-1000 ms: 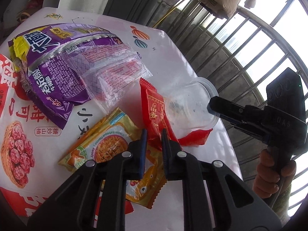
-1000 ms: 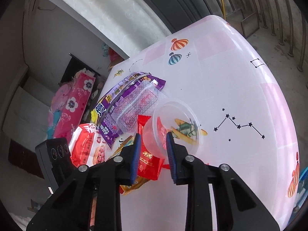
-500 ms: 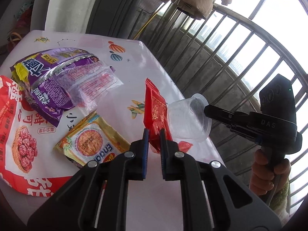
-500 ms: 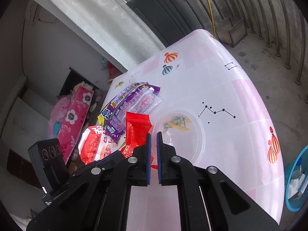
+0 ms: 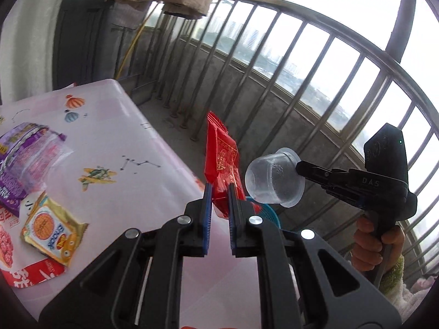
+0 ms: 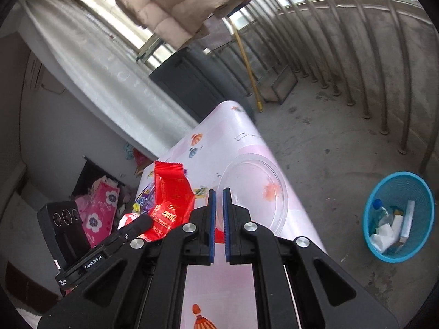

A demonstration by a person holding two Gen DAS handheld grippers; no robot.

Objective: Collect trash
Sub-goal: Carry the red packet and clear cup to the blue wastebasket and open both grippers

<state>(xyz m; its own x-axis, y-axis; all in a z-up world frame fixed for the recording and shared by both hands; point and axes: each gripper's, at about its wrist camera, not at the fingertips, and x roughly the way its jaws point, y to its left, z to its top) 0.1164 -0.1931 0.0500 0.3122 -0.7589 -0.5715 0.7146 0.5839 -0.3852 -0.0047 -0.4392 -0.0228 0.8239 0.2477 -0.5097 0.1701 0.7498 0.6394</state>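
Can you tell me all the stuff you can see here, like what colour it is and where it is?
red wrapper: one, red, held up off the table between the left gripper's fingers
plastic cup: one, clear, held by its rim in the right gripper
table: one, pink and white with balloon pictures, on the left
purple bag: one, purple, lying on the table's left side
noodle packet: one, yellow and orange, on the table, near edge
red and white bag: one, on the table's left corner
bin: one, blue, on the floor to the right, with trash inside
railing: grey bars, behind
coat: one, beige, hanging overhead
left gripper: black, shut on the red wrapper
right gripper: black, shut on the plastic cup
hand: one, holding the right gripper's handle
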